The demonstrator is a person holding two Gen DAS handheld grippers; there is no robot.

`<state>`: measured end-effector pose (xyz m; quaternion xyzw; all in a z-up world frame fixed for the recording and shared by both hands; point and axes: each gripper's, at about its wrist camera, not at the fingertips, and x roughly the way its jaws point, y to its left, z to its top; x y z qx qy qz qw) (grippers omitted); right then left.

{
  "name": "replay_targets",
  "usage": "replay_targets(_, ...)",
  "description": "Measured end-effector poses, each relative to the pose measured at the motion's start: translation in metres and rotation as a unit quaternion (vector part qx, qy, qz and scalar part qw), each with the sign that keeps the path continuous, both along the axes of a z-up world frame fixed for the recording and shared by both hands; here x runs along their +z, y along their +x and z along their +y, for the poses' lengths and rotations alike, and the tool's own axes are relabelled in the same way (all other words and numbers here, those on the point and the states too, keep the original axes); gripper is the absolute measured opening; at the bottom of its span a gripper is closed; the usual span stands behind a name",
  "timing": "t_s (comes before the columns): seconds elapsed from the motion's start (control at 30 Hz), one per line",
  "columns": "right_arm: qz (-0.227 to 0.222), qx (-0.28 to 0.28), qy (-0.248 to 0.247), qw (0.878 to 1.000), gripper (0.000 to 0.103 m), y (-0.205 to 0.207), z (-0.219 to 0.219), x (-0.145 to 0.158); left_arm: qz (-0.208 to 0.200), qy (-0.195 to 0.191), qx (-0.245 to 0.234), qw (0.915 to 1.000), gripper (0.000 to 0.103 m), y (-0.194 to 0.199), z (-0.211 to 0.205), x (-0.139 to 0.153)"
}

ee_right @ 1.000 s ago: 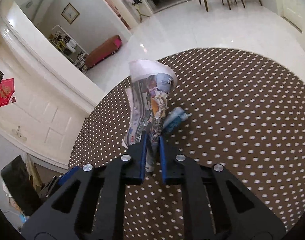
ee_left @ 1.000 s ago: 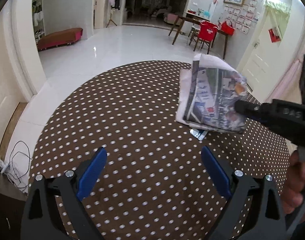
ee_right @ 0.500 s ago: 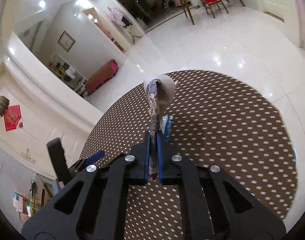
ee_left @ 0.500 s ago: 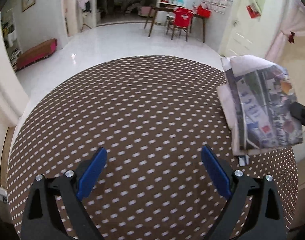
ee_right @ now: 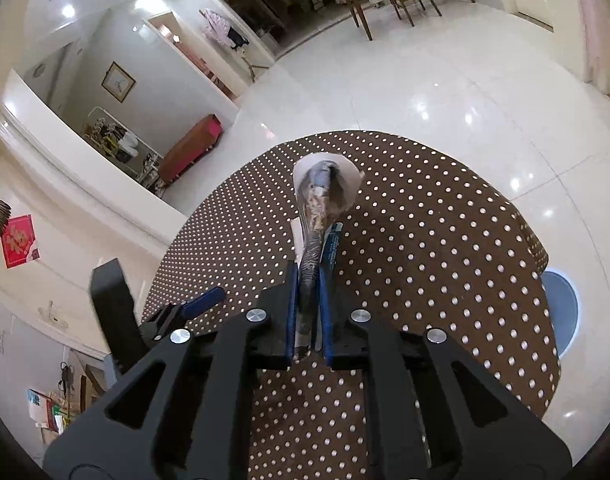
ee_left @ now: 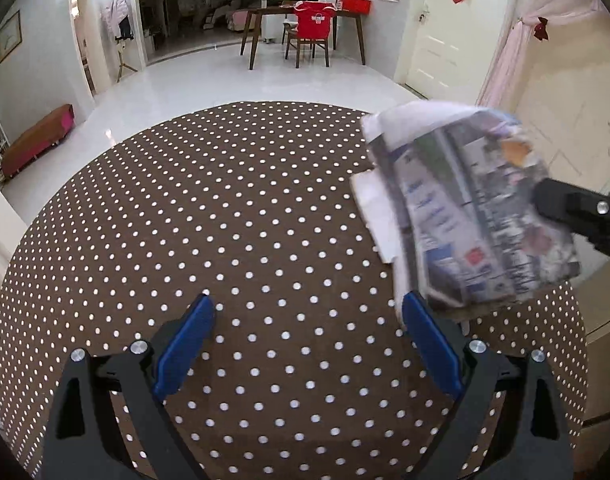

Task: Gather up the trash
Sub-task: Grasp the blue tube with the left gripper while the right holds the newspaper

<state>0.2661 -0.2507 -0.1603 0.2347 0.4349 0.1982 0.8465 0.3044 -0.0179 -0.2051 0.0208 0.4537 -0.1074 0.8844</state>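
My right gripper [ee_right: 307, 276] is shut on a folded newspaper [ee_right: 319, 208] and holds it edge-on above the round brown polka-dot table [ee_right: 445, 260]. A small blue wrapper [ee_right: 332, 244] lies on the table just under the paper. In the left wrist view the newspaper [ee_left: 473, 216] hangs at the right, above the table [ee_left: 225, 220], with the right gripper's black finger [ee_left: 565, 208] clamped on it. My left gripper [ee_left: 309, 320] is open and empty, low over the near side of the table.
A pale blue round object [ee_right: 561, 312] stands on the floor beside the table's right edge. A wooden table with a red-covered chair [ee_left: 311, 24] stands far back. A low red bench [ee_left: 33, 140] is at the left wall. White glossy floor surrounds the table.
My right gripper has lifted the newspaper off the table and turned it edge-on. The blue wrapper stays on the table. My left gripper stays open and has swung its view to the right.
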Motion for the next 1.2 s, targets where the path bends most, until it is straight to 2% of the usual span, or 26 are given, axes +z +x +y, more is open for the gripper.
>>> replay_targets(0.07, 0.002, 0.005, 0.002, 1.0, 0.012, 0.006, 0.001, -0.003, 0.002, 0.001, 0.004, 1.0, 0.093, 0.001, -0.002, 0.0)
replay_targets(0.13, 0.003, 0.008, 0.019, 1.0, 0.008, 0.012, -0.001, -0.003, 0.004, -0.002, 0.006, 1.0, 0.093, 0.001, -0.001, -0.001)
replay_targets(0.23, -0.024, 0.0, 0.039, 0.999, 0.007, 0.007, -0.012, 0.007, 0.005, 0.0, 0.006, 1.0, 0.093, -0.011, 0.013, -0.003)
replay_targets(0.33, -0.044, -0.024, 0.047, 0.998, 0.007, 0.0, -0.028, 0.017, 0.004, -0.019, -0.004, 0.9998, 0.093, -0.033, 0.014, -0.003)
replay_targets(0.53, -0.065, -0.061, 0.05, 0.995, 0.007, -0.011, -0.063, 0.034, 0.001, -0.014, -0.046, 0.9988, 0.093, -0.03, -0.032, -0.003)
replay_targets(0.67, -0.072, -0.086, 0.042, 0.993, 0.007, -0.022, -0.089, 0.041, 0.002, -0.011, -0.046, 0.9989, 0.09, -0.019, -0.054, -0.006)
replay_targets(0.7, -0.073, -0.091, 0.041, 0.992, 0.007, -0.025, -0.095, 0.041, -0.002, -0.005, -0.047, 0.9989, 0.077, -0.016, -0.061, -0.005)
replay_targets(0.73, -0.074, -0.098, 0.041, 0.992, 0.007, -0.027, -0.102, 0.042, -0.006, 0.002, -0.049, 0.9988, 0.058, -0.015, -0.065, -0.003)
replay_targets(0.77, -0.074, -0.103, 0.04, 0.991, 0.007, -0.028, -0.106, 0.043, -0.006, 0.006, -0.052, 0.9986, 0.048, -0.013, -0.07, -0.001)
replay_targets(0.8, -0.075, -0.111, 0.04, 0.99, 0.007, -0.029, -0.114, 0.044, -0.002, 0.001, -0.058, 0.9983, 0.024, -0.011, -0.072, 0.001)
replay_targets(0.83, -0.075, -0.118, 0.041, 0.989, 0.007, -0.032, -0.12, 0.043, 0.007, -0.011, -0.063, 0.9979, 0.012, -0.009, -0.073, 0.003)
replay_targets(0.9, -0.076, -0.132, 0.043, 0.987, 0.007, -0.037, -0.134, 0.042, 0.017, -0.026, -0.069, 0.9972, 0.009, -0.007, -0.073, 0.005)
replay_targets(1.03, -0.076, -0.163, 0.045, 0.983, 0.007, -0.049, -0.166, 0.036, 0.009, -0.034, -0.065, 0.9973, 0.008, -0.017, -0.077, 0.012)
replay_targets(1.2, -0.066, -0.206, 0.041, 0.976, 0.007, -0.063, -0.204, 0.023, -0.011, -0.048, -0.078, 0.9957, 0.008, -0.031, -0.092, 0.035)
